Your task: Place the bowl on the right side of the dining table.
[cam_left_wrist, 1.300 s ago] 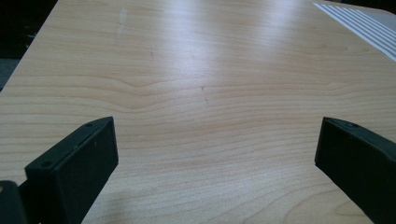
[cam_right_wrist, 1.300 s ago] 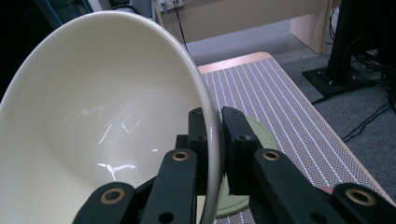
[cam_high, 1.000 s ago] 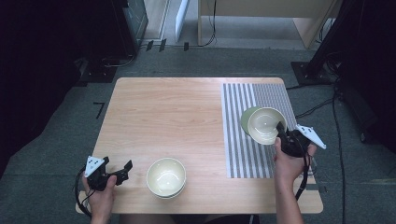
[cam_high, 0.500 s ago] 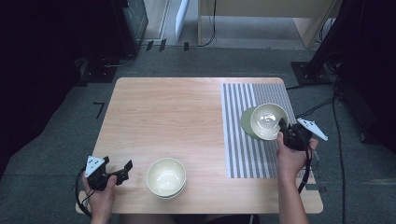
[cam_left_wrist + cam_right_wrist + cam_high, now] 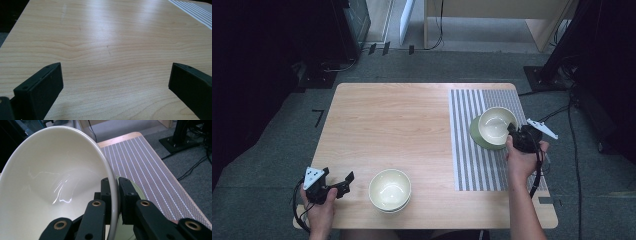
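On the striped mat (image 5: 484, 145) at the table's (image 5: 402, 125) right side, the right gripper (image 5: 514, 132) is clamped on the rim of a cream bowl (image 5: 496, 125). The right gripper view shows the grip closely: one black jaw lies inside the bowl (image 5: 50, 187), the other outside, with the thin wall pinched between them. From the high view the bowl sits tipped, its mouth turned partly toward the camera, over a green dish (image 5: 478, 136) that peeks out beneath its left and lower edge; whether the two touch cannot be told. The right hand (image 5: 521, 161) grasps the gripper from the near side, its cable trailing off the table edge. Toward the near left corner, the left gripper (image 5: 343, 181) is released, its jaws standing wide apart over bare wood with nothing between them, as the left gripper view (image 5: 113, 82) makes plain. Just right of it stands another cream bowl (image 5: 390, 190), apparently stacked on a second one, near the table's front edge and well apart from the mat.
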The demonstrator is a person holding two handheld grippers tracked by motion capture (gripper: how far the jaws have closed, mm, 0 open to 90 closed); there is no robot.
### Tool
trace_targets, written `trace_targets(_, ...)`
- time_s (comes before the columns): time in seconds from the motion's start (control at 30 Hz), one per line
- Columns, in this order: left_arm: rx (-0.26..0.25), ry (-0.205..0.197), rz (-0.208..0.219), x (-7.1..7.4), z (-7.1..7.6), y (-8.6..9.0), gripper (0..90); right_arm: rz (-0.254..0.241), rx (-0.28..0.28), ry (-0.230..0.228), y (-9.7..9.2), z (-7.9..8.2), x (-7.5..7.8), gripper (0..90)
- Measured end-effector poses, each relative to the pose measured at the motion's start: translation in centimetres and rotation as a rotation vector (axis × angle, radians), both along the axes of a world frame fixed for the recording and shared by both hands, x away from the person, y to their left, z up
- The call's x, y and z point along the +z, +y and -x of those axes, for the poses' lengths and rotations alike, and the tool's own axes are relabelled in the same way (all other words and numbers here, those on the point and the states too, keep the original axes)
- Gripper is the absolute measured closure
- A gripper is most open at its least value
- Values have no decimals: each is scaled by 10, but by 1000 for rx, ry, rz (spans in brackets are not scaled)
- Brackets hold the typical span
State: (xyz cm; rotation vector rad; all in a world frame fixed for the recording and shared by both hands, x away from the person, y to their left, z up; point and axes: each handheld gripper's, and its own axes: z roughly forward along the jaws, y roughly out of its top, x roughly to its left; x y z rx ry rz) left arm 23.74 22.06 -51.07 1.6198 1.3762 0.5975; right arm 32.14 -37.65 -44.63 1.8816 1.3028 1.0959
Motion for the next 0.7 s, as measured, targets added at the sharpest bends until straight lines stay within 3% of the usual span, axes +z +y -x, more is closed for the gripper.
trace_targets(0.33,-1,0,-2,0,0,0,0,-50,-20,78,-6,-22,-8,837)
trace_targets(0.53,-2,-1,-6,0,0,-1,0,-34,-29,136,-9,-33,-15,837)
trace_targets(0.7,-2,-2,-10,0,0,-2,0,-79,-32,167,-13,-39,-19,837)
